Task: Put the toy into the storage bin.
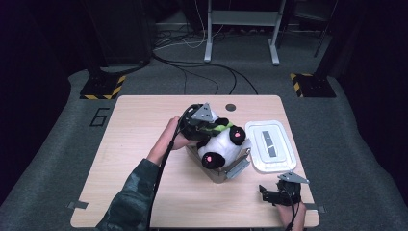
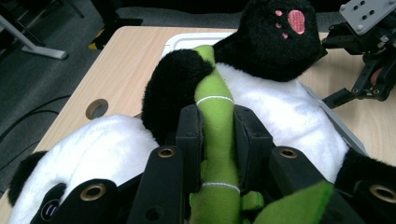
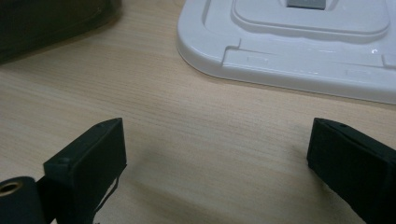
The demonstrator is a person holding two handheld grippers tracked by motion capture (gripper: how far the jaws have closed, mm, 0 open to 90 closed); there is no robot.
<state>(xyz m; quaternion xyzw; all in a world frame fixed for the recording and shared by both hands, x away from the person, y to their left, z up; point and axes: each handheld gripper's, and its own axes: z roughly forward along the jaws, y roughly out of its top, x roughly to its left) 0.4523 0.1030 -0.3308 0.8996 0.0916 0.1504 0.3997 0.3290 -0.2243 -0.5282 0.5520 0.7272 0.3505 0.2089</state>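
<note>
A black-and-white plush panda (image 1: 222, 144) (image 2: 280, 112) lies in a clear box (image 1: 231, 169) at the table's middle, pink paw pads up. Along its belly runs a green bamboo stalk (image 2: 215, 126) (image 1: 217, 129). My left gripper (image 2: 215, 128) (image 1: 202, 126) is shut on that stalk, one black pad on each side of it. At the near right corner of the table my right gripper (image 1: 263, 192) (image 3: 217, 149) rests low over bare wood, jaws wide apart with nothing between them.
A white lid (image 1: 270, 144) (image 3: 299, 42) lies flat right of the box, just beyond the right gripper. A round cable hole (image 1: 231, 107) (image 2: 96, 108) sits near the table's far edge. Cables and metal stands lie on the floor beyond.
</note>
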